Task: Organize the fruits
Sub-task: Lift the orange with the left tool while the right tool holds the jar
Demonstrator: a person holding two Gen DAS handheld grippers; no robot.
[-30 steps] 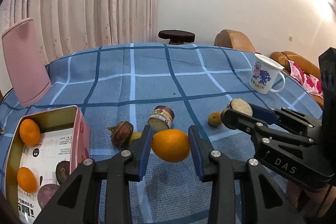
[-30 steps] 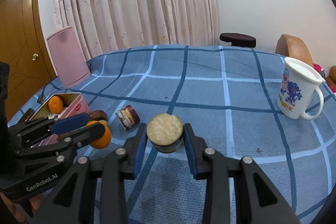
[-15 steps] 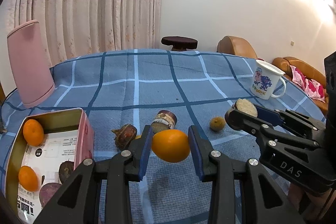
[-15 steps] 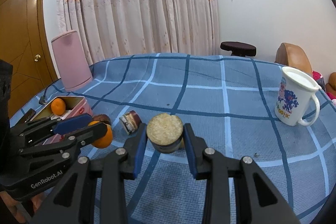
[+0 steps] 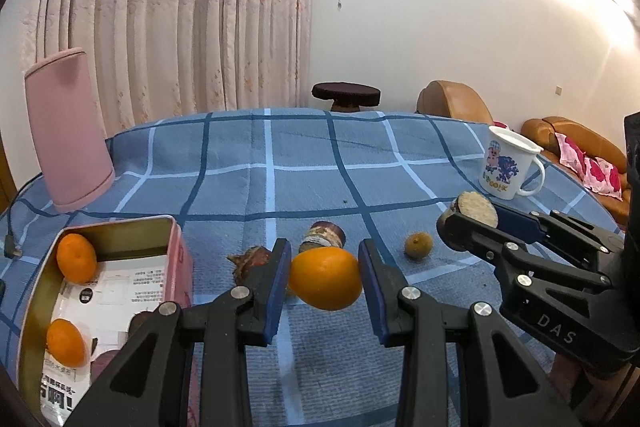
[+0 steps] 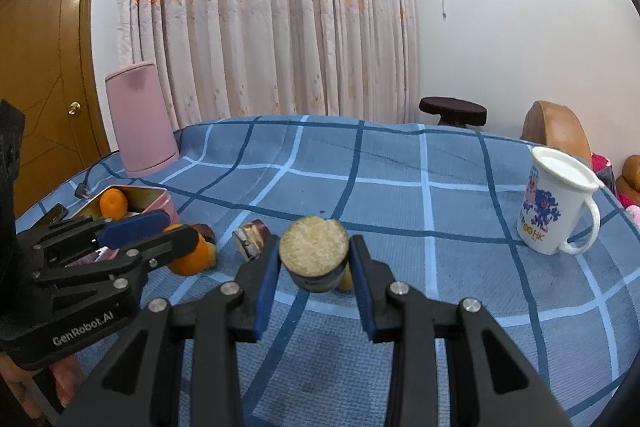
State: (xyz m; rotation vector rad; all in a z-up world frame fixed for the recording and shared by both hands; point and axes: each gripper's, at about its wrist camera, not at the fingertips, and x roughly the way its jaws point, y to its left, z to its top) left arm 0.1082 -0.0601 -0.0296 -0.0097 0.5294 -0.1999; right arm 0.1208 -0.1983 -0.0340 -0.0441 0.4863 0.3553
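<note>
- The left gripper (image 5: 323, 277) is clamped on a smooth, glossy orange (image 5: 325, 279), its blue pads pressing both sides and the fruit lifted clear of the surface (image 5: 280, 187).
- The right gripper (image 6: 314, 259) is closed around a short cut fruit piece (image 6: 314, 251): dark, purplish rind and a pale, grainy, round cut face turned towards the camera.
- Both grippers slope downward over the surface, side by side and apart; the right one reaches in from the right edge of the left wrist view.
- The surface is covered by a woven blue cloth with dark and white check lines.
- A rectangular tin box (image 5: 176, 247) with pink outer walls and a golden metal inside sits left of the held orange. It holds two mandarins (image 5: 76, 258), some dark fruit pieces and a printed paper liner.
- Lying loose just beyond the left gripper: a brown pointed fruit piece (image 5: 252, 259), a stubby cut piece with dark rind (image 5: 323, 235), and a small, dull yellow-brown round fruit (image 5: 418, 245).
- A white cartoon-printed mug (image 6: 554, 211) stands well to the right.
</note>
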